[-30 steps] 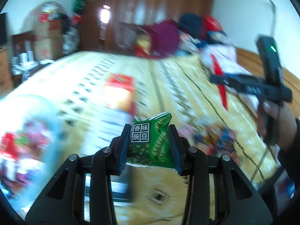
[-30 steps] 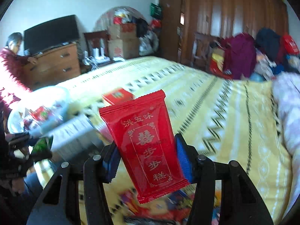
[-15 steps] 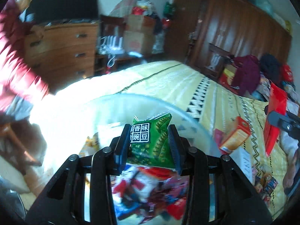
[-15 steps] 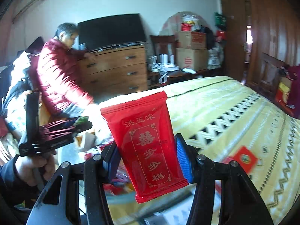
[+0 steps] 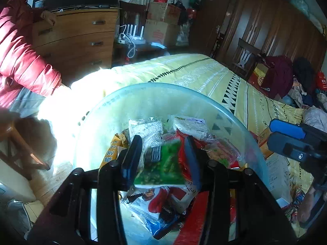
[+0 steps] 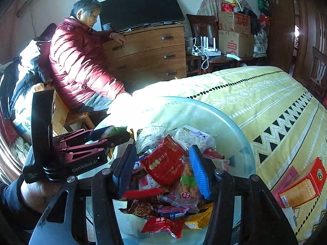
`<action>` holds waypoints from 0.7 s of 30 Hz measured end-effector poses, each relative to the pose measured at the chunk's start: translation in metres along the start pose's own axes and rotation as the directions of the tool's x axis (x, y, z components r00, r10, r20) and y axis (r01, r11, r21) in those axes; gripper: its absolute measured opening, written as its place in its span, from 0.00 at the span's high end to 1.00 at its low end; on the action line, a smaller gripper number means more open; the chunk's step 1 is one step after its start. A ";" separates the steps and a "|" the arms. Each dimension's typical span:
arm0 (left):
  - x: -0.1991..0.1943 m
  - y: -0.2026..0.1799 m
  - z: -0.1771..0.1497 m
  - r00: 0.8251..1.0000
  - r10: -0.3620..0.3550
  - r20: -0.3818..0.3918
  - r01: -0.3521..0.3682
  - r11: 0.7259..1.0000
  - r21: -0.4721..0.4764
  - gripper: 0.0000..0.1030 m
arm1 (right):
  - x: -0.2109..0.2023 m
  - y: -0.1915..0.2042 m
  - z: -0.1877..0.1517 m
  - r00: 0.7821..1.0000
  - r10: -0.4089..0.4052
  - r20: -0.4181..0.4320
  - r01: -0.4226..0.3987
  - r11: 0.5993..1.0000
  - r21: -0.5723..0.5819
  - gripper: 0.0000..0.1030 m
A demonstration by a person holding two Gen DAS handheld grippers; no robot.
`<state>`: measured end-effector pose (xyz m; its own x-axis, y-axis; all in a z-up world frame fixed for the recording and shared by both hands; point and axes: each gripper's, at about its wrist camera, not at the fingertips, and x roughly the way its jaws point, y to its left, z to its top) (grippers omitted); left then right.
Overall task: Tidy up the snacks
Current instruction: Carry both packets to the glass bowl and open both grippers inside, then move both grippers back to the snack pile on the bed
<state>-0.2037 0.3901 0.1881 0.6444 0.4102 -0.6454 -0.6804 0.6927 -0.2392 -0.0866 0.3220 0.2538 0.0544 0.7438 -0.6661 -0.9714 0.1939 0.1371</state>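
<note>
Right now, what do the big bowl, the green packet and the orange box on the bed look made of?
Bowl: clear plastic or glass, can't tell which; the bedspread pattern shows through its faintly blue wall.
Green packet: thin printed plastic film, glossy, with a crimped edge.
Orange box: printed cardboard, with sharp folded corners and flat, slightly shiny faces.

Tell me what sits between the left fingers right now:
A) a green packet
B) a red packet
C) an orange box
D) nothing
A: the left wrist view shows the green packet between the fingers of the left gripper, above the clear bowl of snacks. The jaws have just been opening, and a gap shows beside the packet.
</note>
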 end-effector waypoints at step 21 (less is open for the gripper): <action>-0.041 -0.084 -0.008 0.984 0.020 0.178 -0.068 0.961 0.268 0.00 | -0.142 -0.017 -0.098 0.964 -0.183 0.192 0.135 0.961 0.240 0.15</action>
<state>-0.1756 0.3103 0.2286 0.6824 0.5228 -0.5108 -0.6042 0.7968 0.0084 -0.1008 0.1501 0.2739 0.2746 0.8047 -0.5264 -0.8713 0.4398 0.2177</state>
